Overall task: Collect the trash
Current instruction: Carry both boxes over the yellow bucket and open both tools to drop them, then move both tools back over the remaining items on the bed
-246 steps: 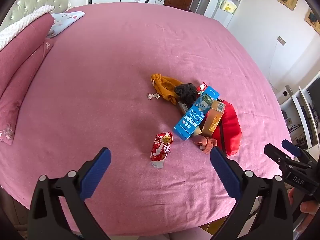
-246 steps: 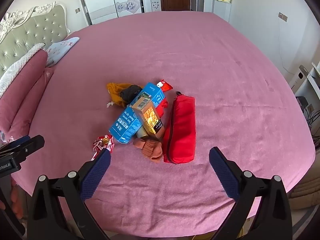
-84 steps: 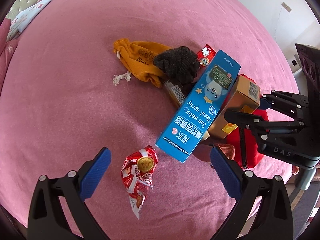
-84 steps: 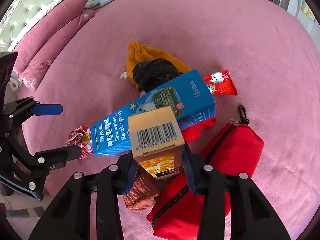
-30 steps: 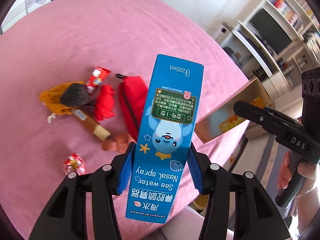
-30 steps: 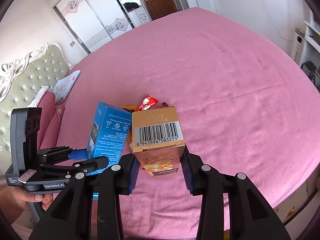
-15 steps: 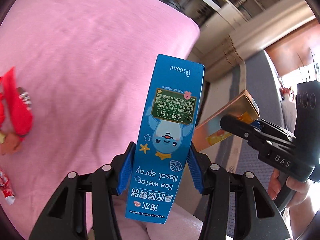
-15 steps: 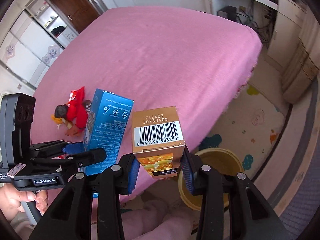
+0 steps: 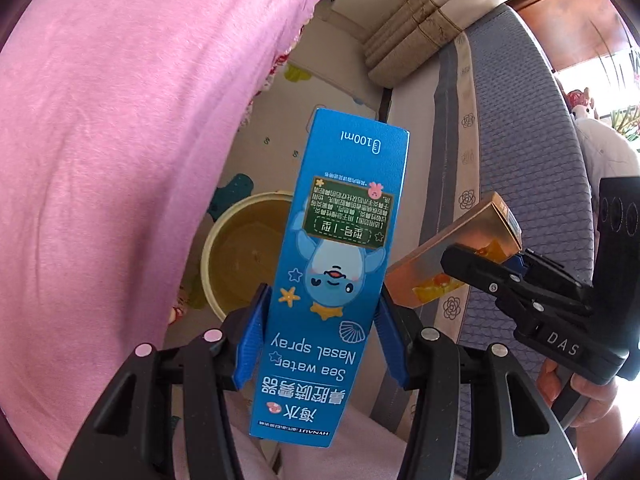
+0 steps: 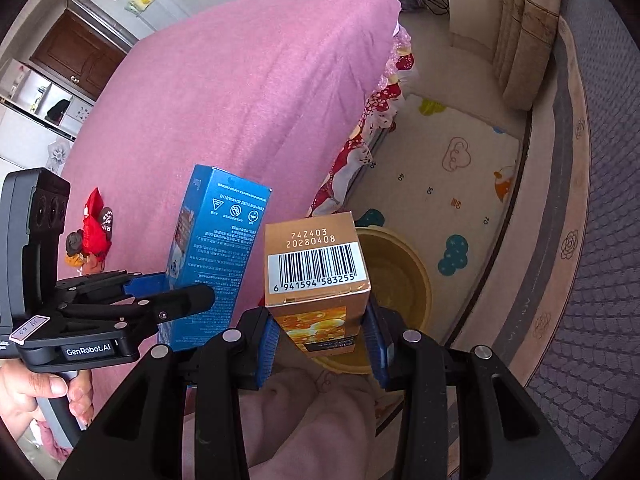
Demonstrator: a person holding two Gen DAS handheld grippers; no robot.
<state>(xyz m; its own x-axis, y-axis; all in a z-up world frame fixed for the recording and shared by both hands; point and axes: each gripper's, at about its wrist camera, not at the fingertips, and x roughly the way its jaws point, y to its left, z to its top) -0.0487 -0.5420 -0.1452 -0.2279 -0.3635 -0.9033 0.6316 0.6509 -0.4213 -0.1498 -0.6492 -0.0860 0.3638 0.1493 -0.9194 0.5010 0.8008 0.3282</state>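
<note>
Pinching the light, crushable blue carton (image 9: 336, 264) low in your left tool (image 9: 320, 334) and the gold box (image 10: 318, 276) in your right tool (image 10: 322, 344), you need only gentle flat-side pressure above the yellow bin (image 9: 240, 256).

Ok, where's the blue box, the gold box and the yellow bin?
blue box (image 9: 340, 256), left wrist view, printed front face.
gold box (image 10: 316, 264), right wrist view, barcode end.
yellow bin (image 9: 212, 240), left wrist view, left rim.

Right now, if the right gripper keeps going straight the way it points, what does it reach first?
Probably the yellow bin on the floor: the right gripper, clamping the gold box, aims down at its opening. Depth is unclear in this fisheye view.
</note>
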